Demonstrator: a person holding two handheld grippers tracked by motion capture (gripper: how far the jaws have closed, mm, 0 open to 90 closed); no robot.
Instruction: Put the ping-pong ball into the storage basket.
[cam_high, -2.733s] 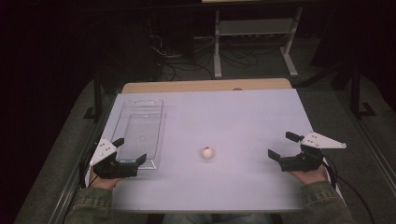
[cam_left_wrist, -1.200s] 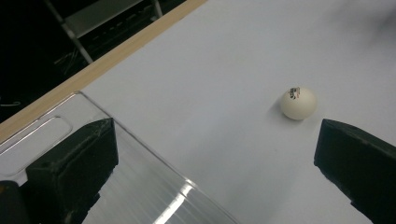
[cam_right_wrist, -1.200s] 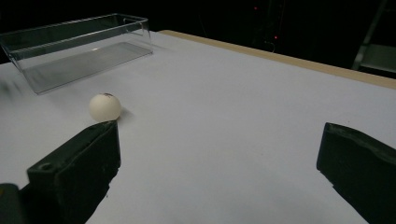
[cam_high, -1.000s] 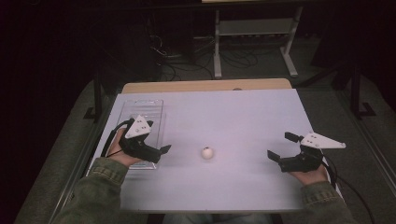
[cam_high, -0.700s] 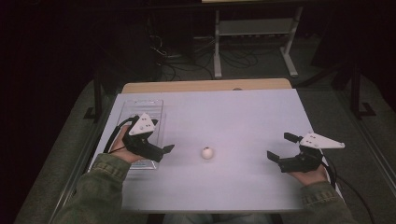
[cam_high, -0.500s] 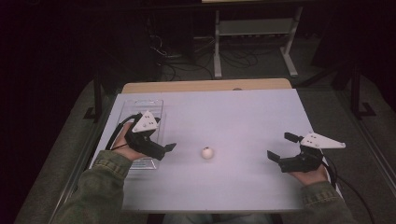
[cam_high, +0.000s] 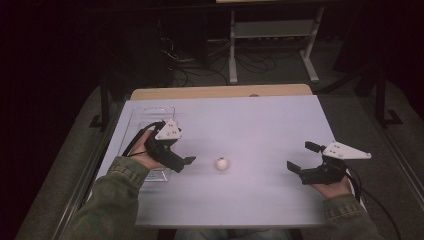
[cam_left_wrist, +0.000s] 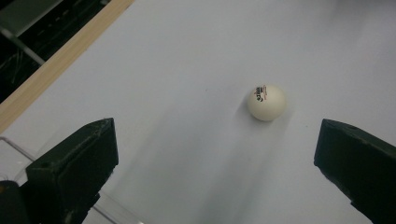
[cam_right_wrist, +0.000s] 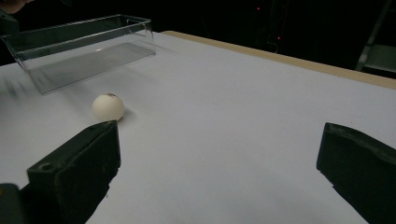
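The white ball (cam_high: 221, 163) lies alone on the bare table (cam_high: 260, 125), a little toward the person's side of its middle, with a small printed mark on its top seen in the left gripper view (cam_left_wrist: 266, 102). It has not shifted from its earlier spot. Just to its left, the left hand-held gripper (cam_high: 186, 161) hangs above the table with its jaws spread wide, pointing at the ball and touching nothing; a few seconds ago it rested at the near end of the clear plastic tray (cam_high: 145, 112), and it has since lifted and come toward the ball. The right hand-held gripper (cam_high: 300, 157) sits well apart near the table's right edge, jaws likewise spread and empty, much where it was before.
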